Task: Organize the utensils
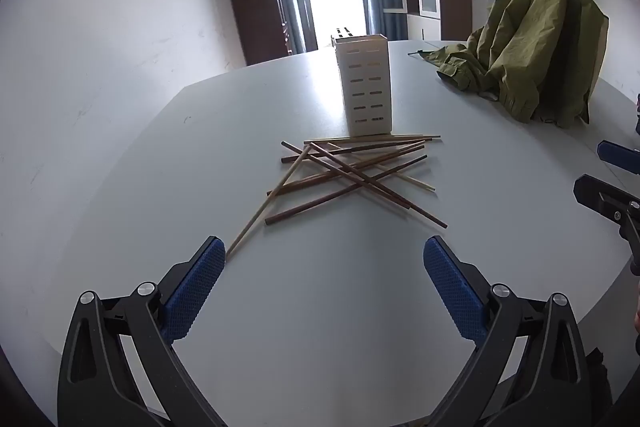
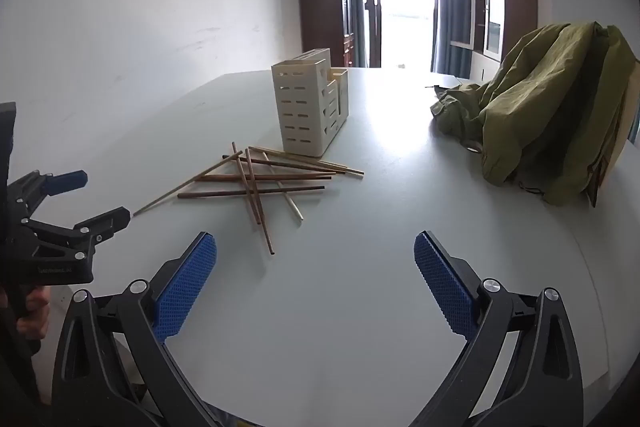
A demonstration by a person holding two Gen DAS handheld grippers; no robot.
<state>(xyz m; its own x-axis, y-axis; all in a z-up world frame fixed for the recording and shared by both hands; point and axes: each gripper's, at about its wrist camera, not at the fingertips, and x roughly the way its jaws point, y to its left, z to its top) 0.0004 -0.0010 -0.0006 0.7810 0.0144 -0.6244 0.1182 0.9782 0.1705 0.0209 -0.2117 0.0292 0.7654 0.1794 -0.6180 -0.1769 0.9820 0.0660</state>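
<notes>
1. Pale grey table (image 1: pixel 120 187); crumpled olive-green fabric jacket (image 1: pixel 536 59) on its far right, well apart from everything else.
2. Cream slotted plastic utensil holder (image 1: pixel 366 87) upright mid-table, just behind the pile.
3. Crossed pile of brown and light wooden chopsticks (image 1: pixel 352 171) flat on table, ahead of both tools.
4. Left gripper (image 1: pixel 324 291): jaws wide, empty, angled down; one light stick's end beside its left pad.
5. Right gripper (image 2: pixel 316 283): jaws wide, empty, angled down, short of the pile.

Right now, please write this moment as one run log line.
left gripper: open, empty | right gripper: open, empty | chopsticks: piled on table | holder: upright behind pile
</notes>
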